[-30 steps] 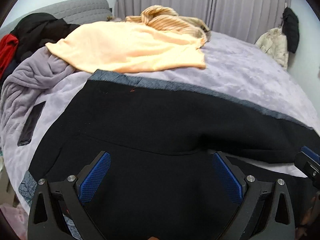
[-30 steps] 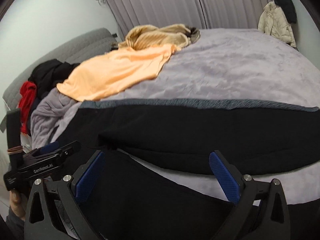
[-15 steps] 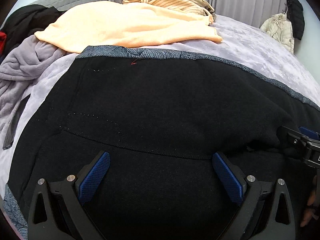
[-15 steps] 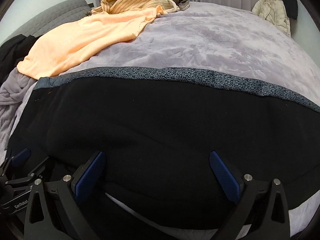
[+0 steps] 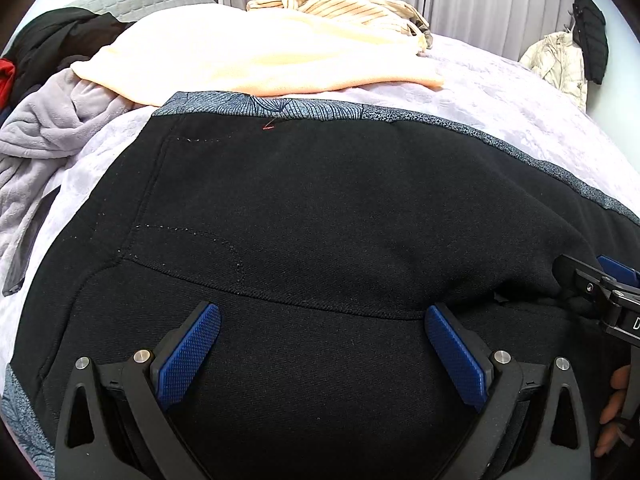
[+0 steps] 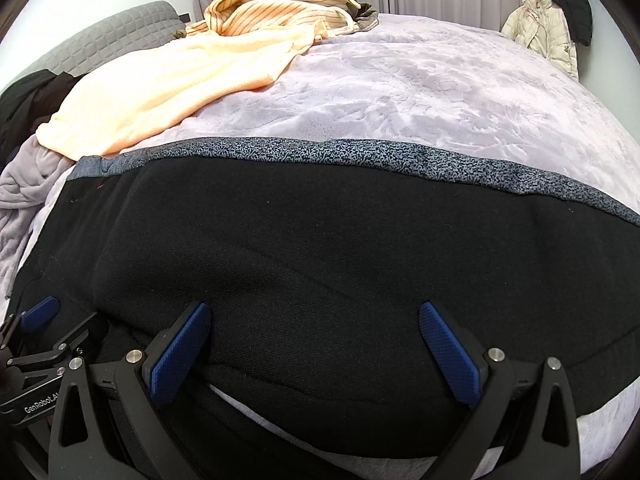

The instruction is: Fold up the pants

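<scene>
Black pants [image 5: 320,208] with a grey patterned side stripe [image 5: 272,106] lie spread on the lilac bed. The seat and pocket stitching fill the left wrist view. My left gripper [image 5: 322,340] is open, low over the seat fabric. In the right wrist view the pants [image 6: 320,248] stretch across, stripe [image 6: 360,156] along the far edge, one leg lying over the other. My right gripper [image 6: 314,340] is open, low over the near leg edge. Each gripper shows at the edge of the other's view, the right one [image 5: 600,288] and the left one [image 6: 40,332].
A peach garment [image 5: 260,60] and a striped beige garment [image 5: 344,0] lie behind the pants. A grey fleece [image 5: 48,120] and dark clothes [image 5: 52,40] are piled at the left. A dark phone [image 5: 28,248] lies at the left. Jackets [image 6: 548,28] hang at the right wall.
Both grippers have moved forward and down close over the pants, which now fill both views. Both stayed open.
</scene>
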The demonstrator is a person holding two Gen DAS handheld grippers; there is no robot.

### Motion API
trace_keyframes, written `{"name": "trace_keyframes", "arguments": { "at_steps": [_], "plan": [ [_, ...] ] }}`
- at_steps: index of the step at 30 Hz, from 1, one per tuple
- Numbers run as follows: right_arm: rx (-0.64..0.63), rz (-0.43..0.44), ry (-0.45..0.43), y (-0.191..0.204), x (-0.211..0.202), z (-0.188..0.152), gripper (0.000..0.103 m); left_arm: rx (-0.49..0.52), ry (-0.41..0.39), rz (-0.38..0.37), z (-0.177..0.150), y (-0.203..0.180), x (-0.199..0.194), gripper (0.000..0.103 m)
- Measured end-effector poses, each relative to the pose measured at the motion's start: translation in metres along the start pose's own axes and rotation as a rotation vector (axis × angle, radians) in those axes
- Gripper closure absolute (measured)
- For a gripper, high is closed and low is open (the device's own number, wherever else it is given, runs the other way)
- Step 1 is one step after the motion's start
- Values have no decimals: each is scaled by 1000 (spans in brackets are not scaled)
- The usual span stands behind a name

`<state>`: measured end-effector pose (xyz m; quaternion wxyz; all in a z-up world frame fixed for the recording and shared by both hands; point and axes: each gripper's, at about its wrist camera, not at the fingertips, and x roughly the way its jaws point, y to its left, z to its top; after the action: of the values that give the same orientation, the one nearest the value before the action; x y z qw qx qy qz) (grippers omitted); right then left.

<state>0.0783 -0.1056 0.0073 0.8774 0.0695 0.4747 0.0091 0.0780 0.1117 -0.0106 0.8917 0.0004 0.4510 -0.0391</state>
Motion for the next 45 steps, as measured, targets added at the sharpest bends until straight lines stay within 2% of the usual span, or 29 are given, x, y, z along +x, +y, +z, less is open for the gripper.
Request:
{"name": "trace_keyframes", "arguments": {
  "at_steps": [25, 31, 33, 35, 40, 42, 45],
  "plan": [
    [-12, -10, 23, 1, 3, 1, 0, 1, 14, 3, 1, -2, 0, 0],
    [-10, -27, 116, 4, -7, 12, 0, -42, 91, -21, 20, 9, -8, 1],
    [9, 33, 86, 3, -25, 13, 0, -13, 89, -10, 27, 11, -18, 1],
    [-2, 56, 48, 7, -44, 15, 0, -6, 59, -2, 38, 17, -30, 1],
    [-135, 107, -40, 35, -86, 28, 0, -75, -31, -58, 76, 38, -52, 1],
    [-174, 155, -78, 43, -100, 35, 0, -73, -46, -34, 86, 39, -49, 1],
    [-219, 224, -86, 52, -109, 43, 0, -45, -44, 49, 89, 39, -34, 1]
  ]
}}
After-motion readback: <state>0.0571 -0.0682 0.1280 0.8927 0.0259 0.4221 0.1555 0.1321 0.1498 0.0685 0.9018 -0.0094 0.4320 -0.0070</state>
